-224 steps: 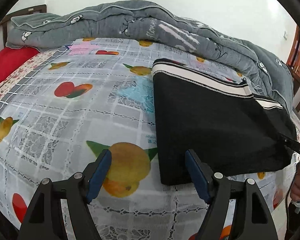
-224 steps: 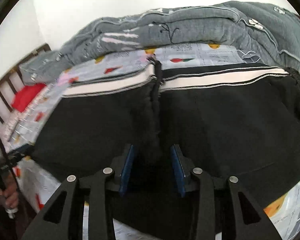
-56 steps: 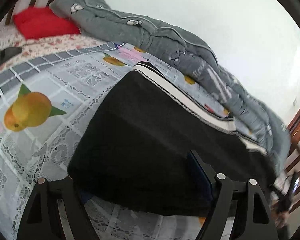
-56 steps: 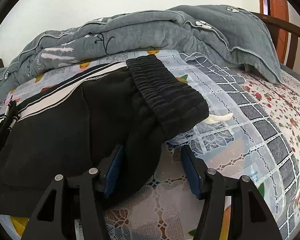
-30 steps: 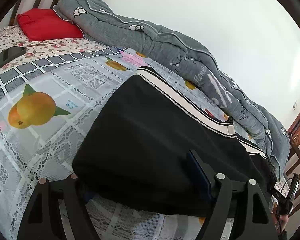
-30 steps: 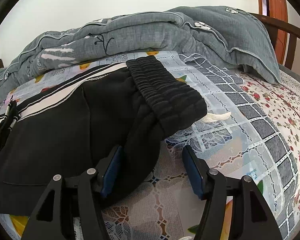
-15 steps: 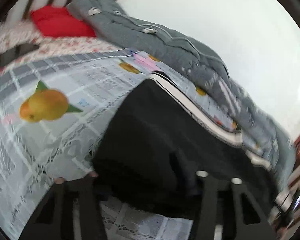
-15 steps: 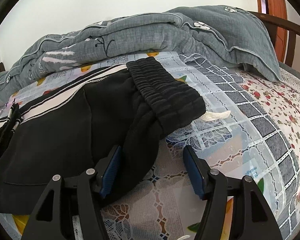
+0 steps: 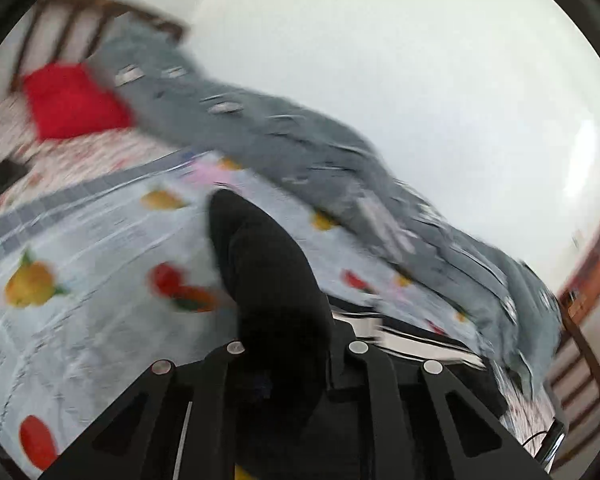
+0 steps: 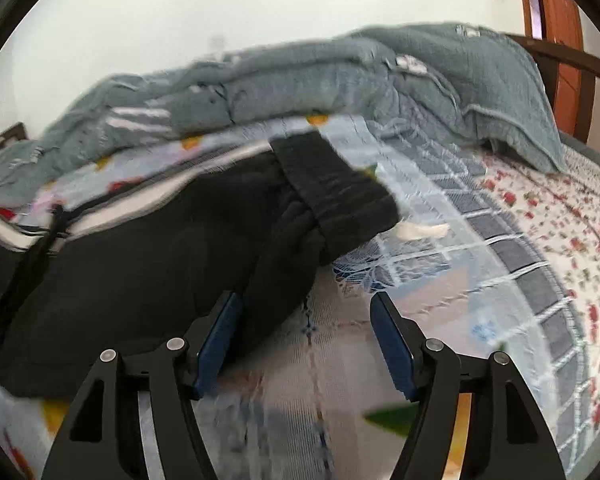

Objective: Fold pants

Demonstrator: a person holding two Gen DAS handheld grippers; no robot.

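The left claw (image 9: pixel 292 364), closing, pinches the black fabric pants (image 10: pixel 140 264) up off the fruit-print bed sheet (image 9: pixel 92 248) to fold them, while the right claw (image 10: pixel 305 344), opening, holds nothing.

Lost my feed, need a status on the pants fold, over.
Left gripper closing on black pants, fabric between jaws, lifted. Right gripper opening, pads clear, waistband edge beside its left pad. Grey quilt behind, not blocking.
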